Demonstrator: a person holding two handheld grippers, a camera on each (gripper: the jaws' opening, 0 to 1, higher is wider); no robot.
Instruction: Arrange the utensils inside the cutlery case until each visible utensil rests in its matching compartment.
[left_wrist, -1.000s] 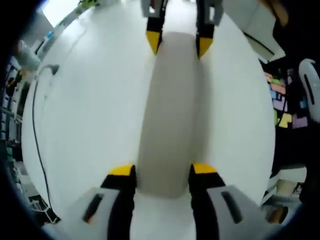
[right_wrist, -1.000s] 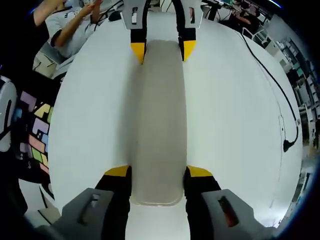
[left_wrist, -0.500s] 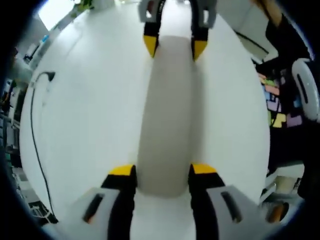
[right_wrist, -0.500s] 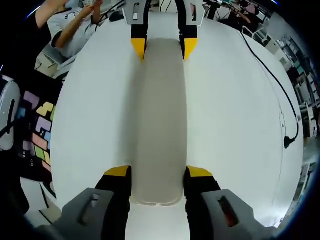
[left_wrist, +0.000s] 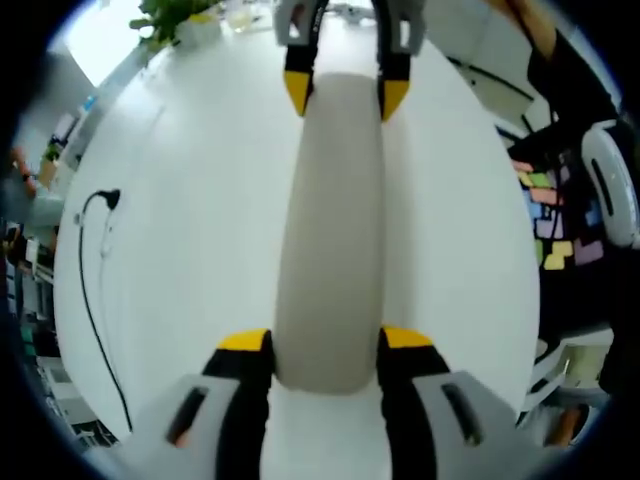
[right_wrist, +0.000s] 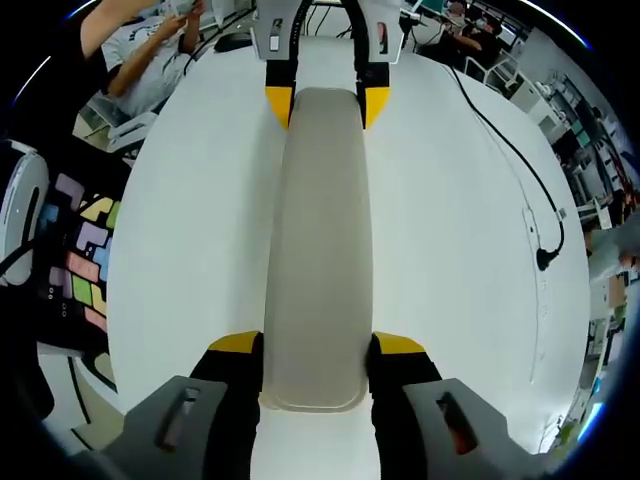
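Note:
A long beige cutlery case (left_wrist: 330, 230) with rounded ends, closed, spans the middle of the left gripper view above a white table (left_wrist: 180, 200). My left gripper (left_wrist: 327, 345) is shut on its near end, yellow fingertips on each side. At the far end my right gripper (left_wrist: 337, 95) clamps it the same way. In the right gripper view the cutlery case (right_wrist: 318, 230) runs from my right gripper (right_wrist: 317, 345) up to my left gripper (right_wrist: 320, 105). No utensils can be seen; the inside of the case is hidden.
A black cable with a plug (left_wrist: 95, 260) lies on the table, seen again as the cable (right_wrist: 540, 240) at the right. Coloured floor tiles (left_wrist: 555, 220) lie beyond the table edge. A potted plant (left_wrist: 175, 15) and seated people (right_wrist: 150, 50) are at the far side.
Both grippers keep their hold on the case. The table and cable have slid and shrunk a little behind the case in both views, so the cameras and case have moved together.

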